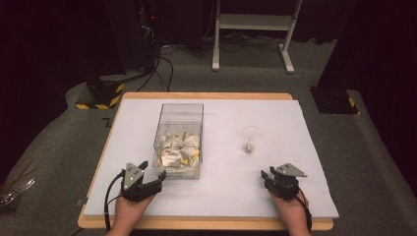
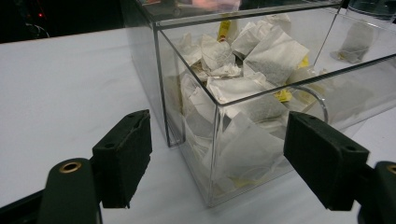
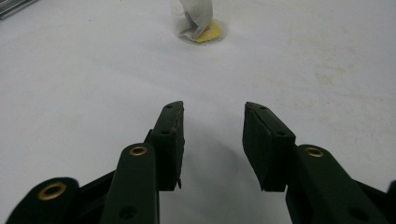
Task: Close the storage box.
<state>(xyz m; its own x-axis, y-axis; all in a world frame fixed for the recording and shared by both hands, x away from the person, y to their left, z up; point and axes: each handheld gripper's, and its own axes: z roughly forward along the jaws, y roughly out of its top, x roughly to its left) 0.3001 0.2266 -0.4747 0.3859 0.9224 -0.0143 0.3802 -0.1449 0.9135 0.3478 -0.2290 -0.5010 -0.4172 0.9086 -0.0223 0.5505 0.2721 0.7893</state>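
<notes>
Shown from above, a white surface (image 1: 295,162) carries a clear box (image 1: 178,140) of tea bags (image 1: 181,150) left of centre and a clear cup (image 1: 252,139) right of centre, the two well apart; the cup already holds one tea bag (image 3: 198,16), its yellow tag lying at the cup's base. The work in hand appears to be moving bags from box to cup. Left tongs (image 1: 147,169) rest just beside the box's near left corner, jaws wide apart and holding nothing; in the left gripper view that corner stands between the two black pads (image 2: 122,158) without touching either. Right tongs (image 1: 268,178) lie low on the surface near the front edge, aimed toward the cup, jaws partly apart with only bare surface between them. Each tea bag is likely very light, soft and easily crumpled, its paper prone to tearing under a hard pinch; the uppermost bag (image 2: 275,53) in the heap, taken by a free corner or upper edge, seems the best hold. The box walls look rigid and smooth, so the tongs must come in over the open rim. Both hands enter from the near edge, forearms low, wrists roughly level.
</notes>
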